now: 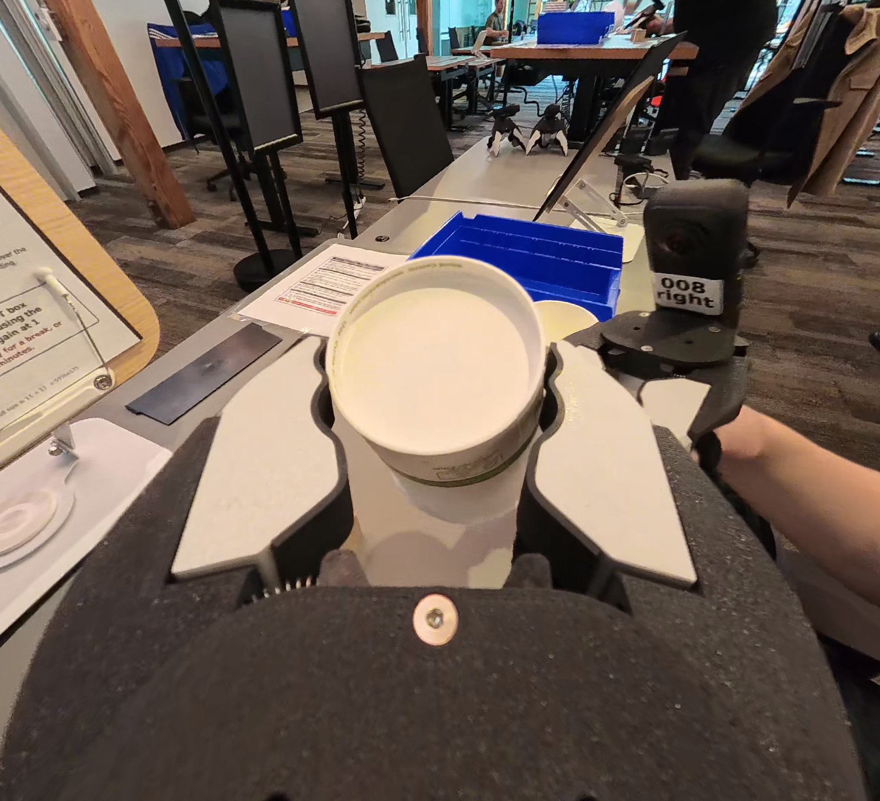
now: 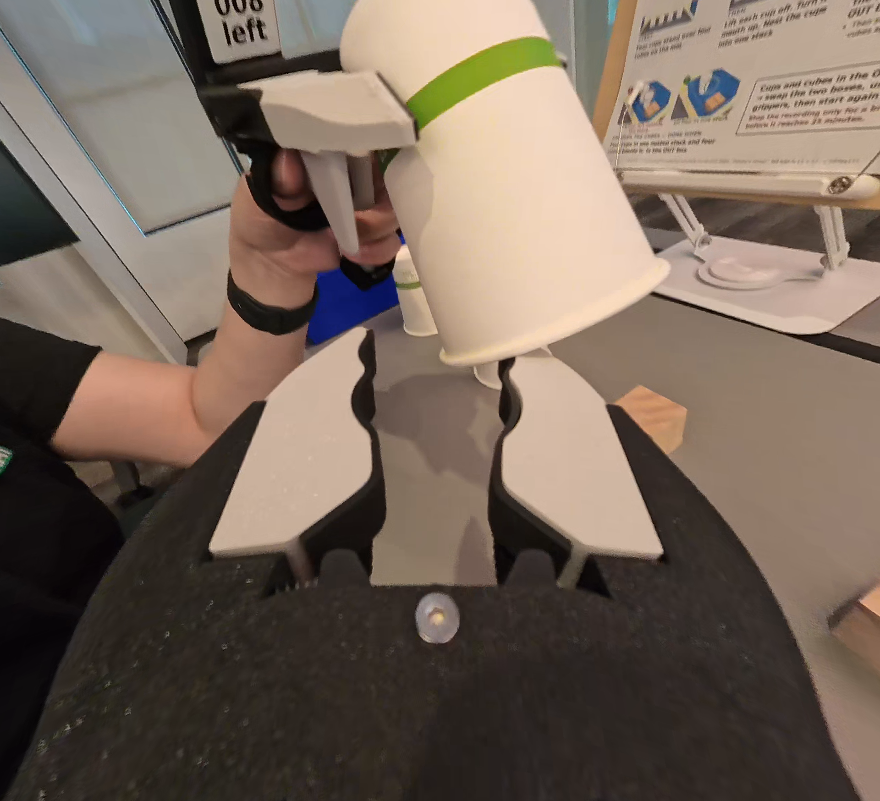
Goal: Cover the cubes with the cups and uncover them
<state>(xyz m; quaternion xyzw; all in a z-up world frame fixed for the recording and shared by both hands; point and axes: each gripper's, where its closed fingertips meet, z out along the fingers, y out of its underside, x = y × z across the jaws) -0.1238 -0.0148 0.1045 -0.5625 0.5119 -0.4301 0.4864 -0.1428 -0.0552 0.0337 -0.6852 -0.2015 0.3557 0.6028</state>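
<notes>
Gripping: your left gripper (image 1: 435, 378) clamped a white paper cup (image 2: 481, 149) at its green band, base up, mouth tilted down, clear of the bench (image 2: 714, 397).
Right gripper (image 2: 435, 402): you held it open and empty, just under the cup's rim.
Cubes: one wooden cube (image 2: 655, 421) sat uncovered on the bench right of your right gripper.
Other cup (image 2: 414, 297): stood inverted farther back, before a blue bin (image 2: 343, 302).
</notes>
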